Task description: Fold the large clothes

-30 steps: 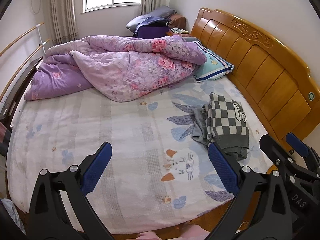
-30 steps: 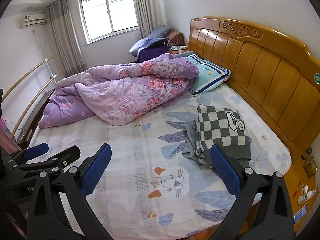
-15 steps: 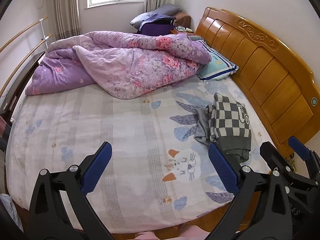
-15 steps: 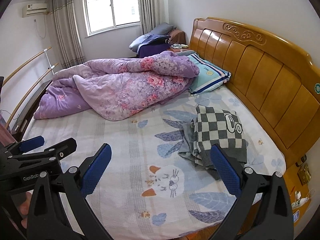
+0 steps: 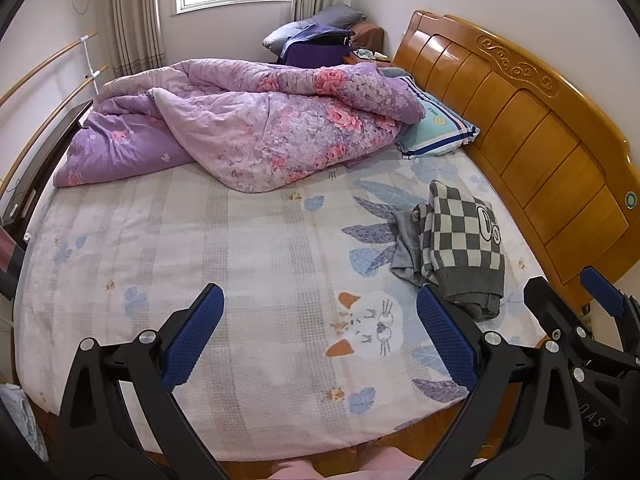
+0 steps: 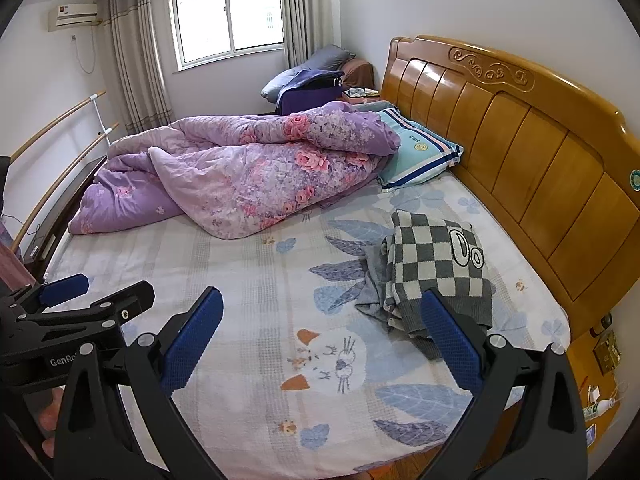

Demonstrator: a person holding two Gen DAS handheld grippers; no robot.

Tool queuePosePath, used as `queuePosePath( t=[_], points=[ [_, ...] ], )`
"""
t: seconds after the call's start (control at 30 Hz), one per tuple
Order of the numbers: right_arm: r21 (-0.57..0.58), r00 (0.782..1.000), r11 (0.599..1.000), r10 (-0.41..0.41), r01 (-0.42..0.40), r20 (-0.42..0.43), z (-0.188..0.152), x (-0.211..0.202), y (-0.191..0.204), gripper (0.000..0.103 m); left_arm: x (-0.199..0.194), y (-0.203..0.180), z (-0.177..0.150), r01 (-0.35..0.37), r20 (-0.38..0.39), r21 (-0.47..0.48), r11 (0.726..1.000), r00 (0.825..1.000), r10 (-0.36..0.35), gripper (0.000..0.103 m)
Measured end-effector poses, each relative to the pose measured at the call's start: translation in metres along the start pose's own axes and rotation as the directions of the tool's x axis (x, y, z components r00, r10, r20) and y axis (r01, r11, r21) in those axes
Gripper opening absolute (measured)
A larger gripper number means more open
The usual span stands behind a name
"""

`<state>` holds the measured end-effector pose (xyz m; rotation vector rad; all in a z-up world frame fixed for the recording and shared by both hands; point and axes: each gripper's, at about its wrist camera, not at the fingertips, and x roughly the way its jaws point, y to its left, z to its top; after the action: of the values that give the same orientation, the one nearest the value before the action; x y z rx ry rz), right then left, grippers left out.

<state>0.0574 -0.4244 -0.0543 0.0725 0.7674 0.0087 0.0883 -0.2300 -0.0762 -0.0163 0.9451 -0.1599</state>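
A folded grey-and-white checkered sweater [image 5: 464, 240] lies on the right side of the bed near the headboard, on top of a grey garment [image 5: 406, 248]. It also shows in the right wrist view [image 6: 436, 264]. My left gripper [image 5: 318, 332] is open and empty, held above the near edge of the bed. My right gripper [image 6: 320, 332] is open and empty, also above the near edge. Each gripper shows at the side of the other's view: the right one [image 5: 568, 304] and the left one [image 6: 100, 292]. Both are well short of the sweater.
A crumpled purple floral quilt [image 5: 248, 128] covers the far half of the bed. A teal striped pillow [image 5: 436, 128] lies by the wooden headboard [image 5: 540, 128]. The patterned sheet [image 5: 200, 248] is bare in the middle. A nightstand [image 6: 600, 392] stands at the right.
Both grippers have drawn back and risen a little from the bed, so more of the room shows. The sweater has not moved. Both stay open.
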Motion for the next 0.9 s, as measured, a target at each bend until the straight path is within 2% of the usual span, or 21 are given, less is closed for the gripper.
queuePosePath(
  t=[0.9],
  points=[
    [0.003, 1.000, 1.000, 0.000, 0.000, -0.003, -0.0031, -0.0081, -0.0062, 0.095, -0.0022, -0.0042, -0.0056, -0.002, 0.000, 0.002, 1.000, 1.000, 0.002, 0.097]
  ],
)
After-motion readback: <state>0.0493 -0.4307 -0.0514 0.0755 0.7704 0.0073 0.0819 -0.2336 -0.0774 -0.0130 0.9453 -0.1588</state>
